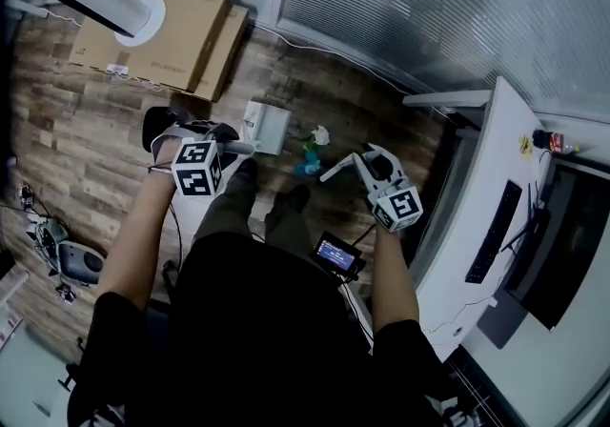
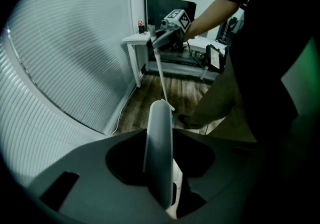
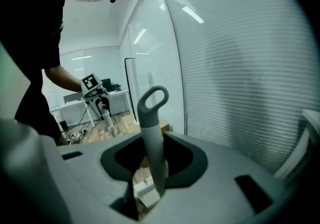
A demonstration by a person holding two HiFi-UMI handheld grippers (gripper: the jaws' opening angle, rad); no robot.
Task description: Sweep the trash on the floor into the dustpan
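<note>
Ready to sweep: left gripper (image 1: pixel 229 147) holds the dustpan (image 1: pixel 267 127), right gripper (image 1: pixel 367 166) the broom (image 3: pixel 150 138). Next, I think, brush the trash (image 1: pixel 310 156) at twelve o'clock into it.

Boxes (image 1: pixel 157 30) left, desk (image 1: pixel 505 158) right (open floor (image 1: pixel 86 130) between)

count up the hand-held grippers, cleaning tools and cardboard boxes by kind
hand-held grippers: 2
broom: 1
dustpan: 1
cardboard boxes: 2
total: 6
</note>
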